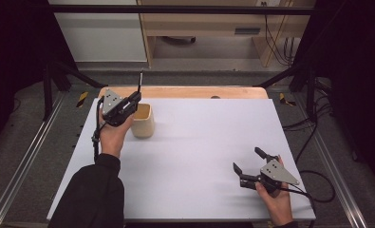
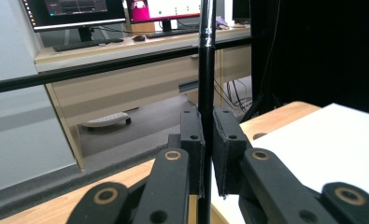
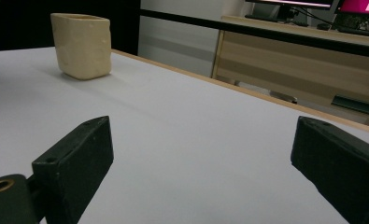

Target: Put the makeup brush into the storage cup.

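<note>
The thin black rod point(image 2: 207, 70) stands upright, clamped between the two black jaws of the left gripper point(image 2: 207, 154). The left gripper view gives the detail: both pads press on the rod from either side, the shaft runs up past the top of the frame, and a pale band marks it near the top. Its lower end passes out of sight below the jaws. In the high view the same rod point(image 1: 140, 80) is a short dark line rising from the left gripper point(image 1: 134, 100), close to the far left corner of the table point(image 1: 199, 142).

Just beside that gripper, on the white table surface, stands a cream square-sided cup point(image 1: 143, 120); the gripper's tip lies over the cup's near-left rim. The right gripper view shows the cup point(image 3: 81, 45) from the side, upright and well apart from the right jaws. Its inside cannot be made out.

The left hand point(image 1: 113, 135) comes up from the near edge in a black sleeve point(image 1: 92, 194), forearm angled toward the far left corner, gripper pointing up and away.

The right gripper point(image 1: 251, 164) sits near the near right corner, held by the right hand point(image 1: 276, 199), its jaws spread wide and pointing toward the left edge, with nothing but bare table between them.
</note>
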The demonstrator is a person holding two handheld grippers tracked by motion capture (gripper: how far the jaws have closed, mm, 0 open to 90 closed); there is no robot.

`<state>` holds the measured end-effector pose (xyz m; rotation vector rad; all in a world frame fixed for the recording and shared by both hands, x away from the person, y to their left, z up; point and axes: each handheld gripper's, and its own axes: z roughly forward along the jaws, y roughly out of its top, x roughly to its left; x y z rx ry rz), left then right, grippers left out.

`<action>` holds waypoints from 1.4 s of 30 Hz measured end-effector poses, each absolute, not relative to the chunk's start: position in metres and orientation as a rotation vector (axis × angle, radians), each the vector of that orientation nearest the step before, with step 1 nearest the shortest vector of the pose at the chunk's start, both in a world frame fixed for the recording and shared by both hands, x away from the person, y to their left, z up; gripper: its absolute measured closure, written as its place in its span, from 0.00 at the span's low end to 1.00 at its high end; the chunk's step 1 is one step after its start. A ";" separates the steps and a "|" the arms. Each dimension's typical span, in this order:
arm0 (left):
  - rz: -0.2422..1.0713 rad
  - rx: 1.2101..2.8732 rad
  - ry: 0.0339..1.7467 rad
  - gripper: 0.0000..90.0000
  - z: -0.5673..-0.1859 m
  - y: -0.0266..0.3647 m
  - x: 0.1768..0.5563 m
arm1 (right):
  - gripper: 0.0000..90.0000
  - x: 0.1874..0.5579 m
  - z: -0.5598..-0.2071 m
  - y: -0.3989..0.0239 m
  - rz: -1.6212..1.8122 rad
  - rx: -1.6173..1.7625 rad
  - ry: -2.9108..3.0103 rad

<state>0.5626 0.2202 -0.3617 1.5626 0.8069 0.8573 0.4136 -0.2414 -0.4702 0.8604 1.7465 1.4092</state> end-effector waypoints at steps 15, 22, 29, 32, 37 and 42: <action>0.846 1.547 0.835 0.93 -0.367 0.225 0.571 | 0.07 0.414 -0.471 -0.241 1.406 0.857 1.752; 0.850 1.547 0.836 0.93 -0.367 0.224 0.572 | 0.07 0.414 -0.472 -0.241 1.407 0.854 1.751; 0.849 1.541 0.854 0.93 -0.370 0.228 0.574 | 0.07 0.414 -0.472 -0.241 1.409 0.859 1.749; 0.848 1.539 0.857 0.93 -0.372 0.229 0.576 | 0.07 0.414 -0.472 -0.241 1.407 0.857 1.751; 0.840 1.522 0.873 0.93 -0.375 0.230 0.577 | 0.07 0.414 -0.473 -0.241 1.403 0.856 1.754; 0.835 1.517 0.883 0.93 -0.379 0.228 0.577 | 0.07 0.414 -0.473 -0.240 1.400 0.855 1.756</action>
